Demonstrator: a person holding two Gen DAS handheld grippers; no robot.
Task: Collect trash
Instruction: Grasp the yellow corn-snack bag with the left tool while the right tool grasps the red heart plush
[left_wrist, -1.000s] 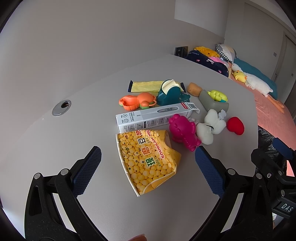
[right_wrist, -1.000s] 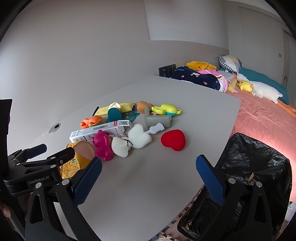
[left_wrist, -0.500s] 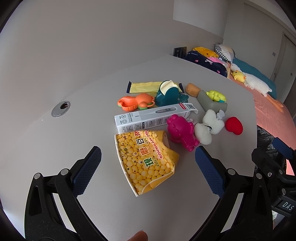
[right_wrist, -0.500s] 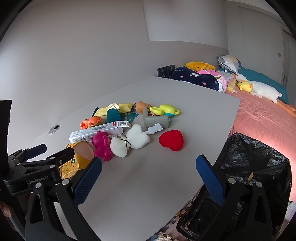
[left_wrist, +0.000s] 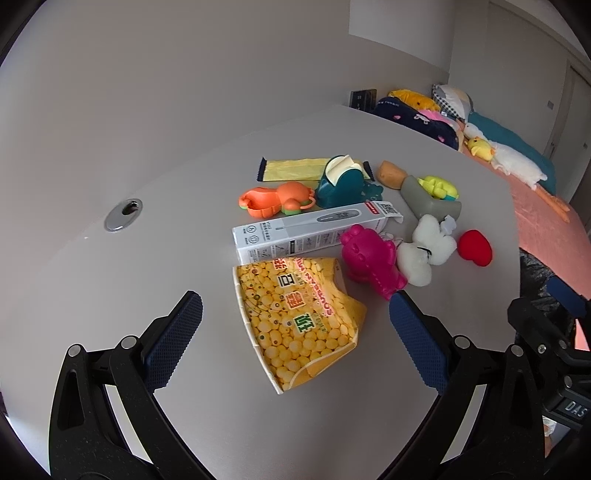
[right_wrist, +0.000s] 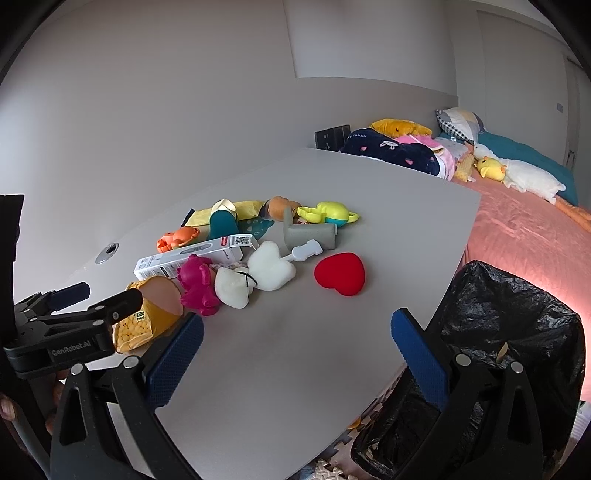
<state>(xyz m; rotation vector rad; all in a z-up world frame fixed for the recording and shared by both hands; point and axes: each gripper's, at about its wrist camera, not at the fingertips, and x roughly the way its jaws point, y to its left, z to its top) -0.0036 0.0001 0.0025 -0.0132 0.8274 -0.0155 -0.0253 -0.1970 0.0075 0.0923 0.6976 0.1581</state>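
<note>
Over the tabletop (left_wrist: 110, 295) we hover both jaws apart, left gripper (left_wrist: 295, 317) lined up on yellow snack bag (left_wrist: 299, 314); next: descend, clamp, carry to black bin bag (right_wrist: 517, 332); right gripper (right_wrist: 295, 336) idle.

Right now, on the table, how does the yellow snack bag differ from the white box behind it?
The snack bag is yellow, printed with round balls, soft and crumpled; the white box is a long, rigid carton with grey print and a QR code. The bag lies nearer the left gripper, between its open fingers' line; the box lies farther back, against the toys. Both lie flat on the table, ungripped.
</note>
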